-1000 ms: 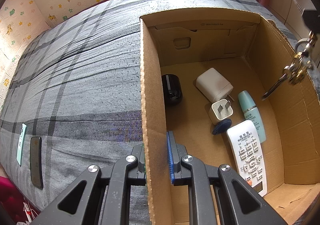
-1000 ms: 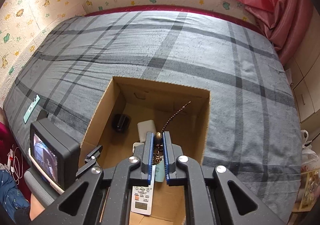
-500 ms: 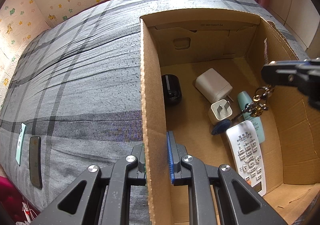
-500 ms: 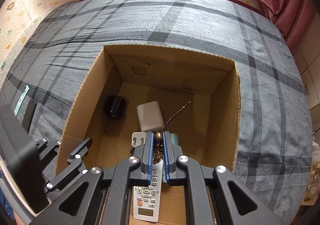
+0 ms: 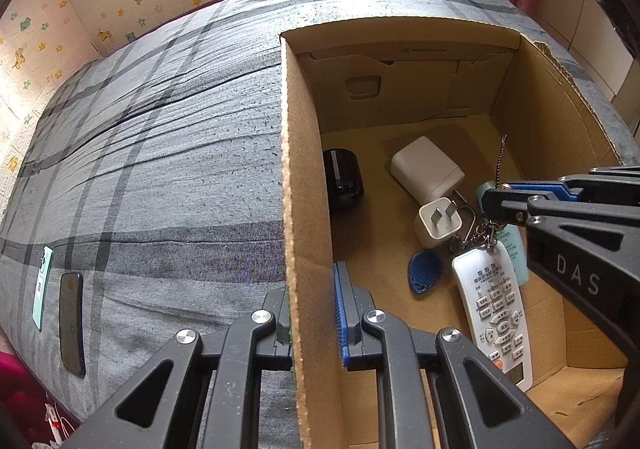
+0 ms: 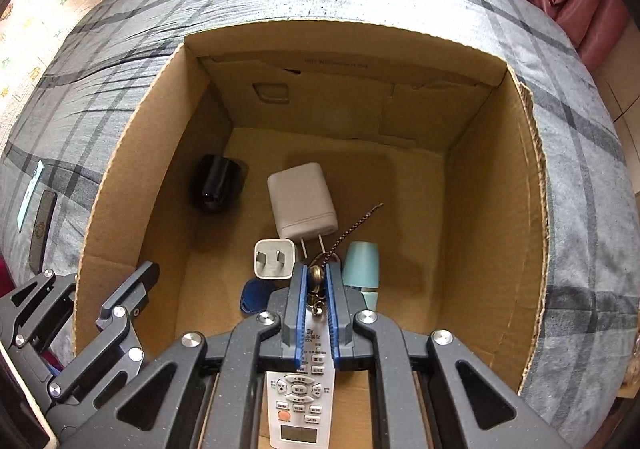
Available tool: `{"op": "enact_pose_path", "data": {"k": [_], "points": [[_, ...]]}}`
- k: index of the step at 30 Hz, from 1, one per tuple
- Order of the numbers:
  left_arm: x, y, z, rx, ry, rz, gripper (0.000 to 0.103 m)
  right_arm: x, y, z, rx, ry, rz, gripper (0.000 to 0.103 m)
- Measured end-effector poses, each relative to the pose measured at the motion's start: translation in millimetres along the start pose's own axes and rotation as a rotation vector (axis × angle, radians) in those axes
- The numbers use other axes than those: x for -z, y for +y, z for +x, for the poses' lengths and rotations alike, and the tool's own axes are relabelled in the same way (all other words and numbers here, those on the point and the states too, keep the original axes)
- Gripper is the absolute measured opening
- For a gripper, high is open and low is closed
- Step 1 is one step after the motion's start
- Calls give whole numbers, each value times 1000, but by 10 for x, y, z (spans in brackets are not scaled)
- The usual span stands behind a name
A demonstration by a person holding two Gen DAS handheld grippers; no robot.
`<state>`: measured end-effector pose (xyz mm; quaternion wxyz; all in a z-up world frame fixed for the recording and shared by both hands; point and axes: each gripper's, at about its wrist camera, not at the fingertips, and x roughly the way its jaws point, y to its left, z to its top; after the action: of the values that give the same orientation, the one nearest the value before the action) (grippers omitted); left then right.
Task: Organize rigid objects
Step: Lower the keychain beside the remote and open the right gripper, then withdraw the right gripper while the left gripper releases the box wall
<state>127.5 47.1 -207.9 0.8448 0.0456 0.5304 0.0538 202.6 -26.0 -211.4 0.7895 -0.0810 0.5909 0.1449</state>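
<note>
Grey plaid bedcover (image 5: 160, 153) spread wide under pale wallpaper with little animal prints, cardboard box (image 6: 496, 185) set open upon it.

Left gripper (image 5: 312, 313) clenched on the box's left wall, one pad outside, one blue pad inside. Right gripper (image 6: 316, 293) reached down inside the box, clamped tight on a brass key bunch (image 6: 317, 278), beaded chain trailing toward the far side. In the left wrist view, same key bunch (image 5: 478, 231) dangling low, its rings touching or just above the top end of the remote; contact hard to judge.

Crowded directly beneath and around the keys: one white remote control (image 6: 302, 397) lying lengthwise at the near side, one small white plug (image 6: 275, 259) with prongs up just left, one blue key fob (image 6: 252, 299) near-left, one pale teal bottle (image 6: 362, 263) just right, one larger white charger (image 6: 301, 199) farther in, prongs pointing near. One black cylinder (image 6: 218, 183) off by the left wall, apart from the rest.

Outside the box, on the cover at far left: one dark phone (image 5: 72, 323) and one mint-green card-like item (image 5: 42, 281), side by side.
</note>
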Motion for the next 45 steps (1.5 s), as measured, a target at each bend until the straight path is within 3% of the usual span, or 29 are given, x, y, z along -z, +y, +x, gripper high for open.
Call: {"op": "enact_pose_path", "data": {"k": [4,8,10,15,18,21,27,35,36,38,39,40,45], "points": [[-1,-2,-2,1,0,0,15,3,-5,-15,-11,-3,-1,11],[-5,2,-3,1,1,0,15,14,-22,-136,-9,-37,-2,43],[-8,-2,-6,1,0,1,15,13,-16,-220,7,-62,-2,48],[-7,1,-7,1,2,2,15,19,-54,-490,35,-125,11,86],[-11,-2,-6,-2,3,2,15,40,-148,-590,38,-118,55,98],[-22,-7,-9,-4,6,2,15,46,-268,-655,17,-85,99,101],[-23,-10,-22,-6,6,4,16,210,-491,-952,103,-154,137,101],[-43,15,-36,-6,8,-8,17,367,-660,-1131,130,-133,153,101],[-48,23,-50,-8,4,-12,20,391,-685,-1162,127,-142,162,101],[-69,44,-102,-33,-15,-21,35,432,-714,-1221,133,-160,167,101],[-80,58,-138,-38,-26,-28,59,460,-721,-1242,135,-166,168,101],[-94,78,-187,-32,-38,-39,75,476,-737,-1269,141,-173,172,101],[-133,103,-483,-26,-96,-63,96,516,-809,-1380,160,-202,203,101]]}}
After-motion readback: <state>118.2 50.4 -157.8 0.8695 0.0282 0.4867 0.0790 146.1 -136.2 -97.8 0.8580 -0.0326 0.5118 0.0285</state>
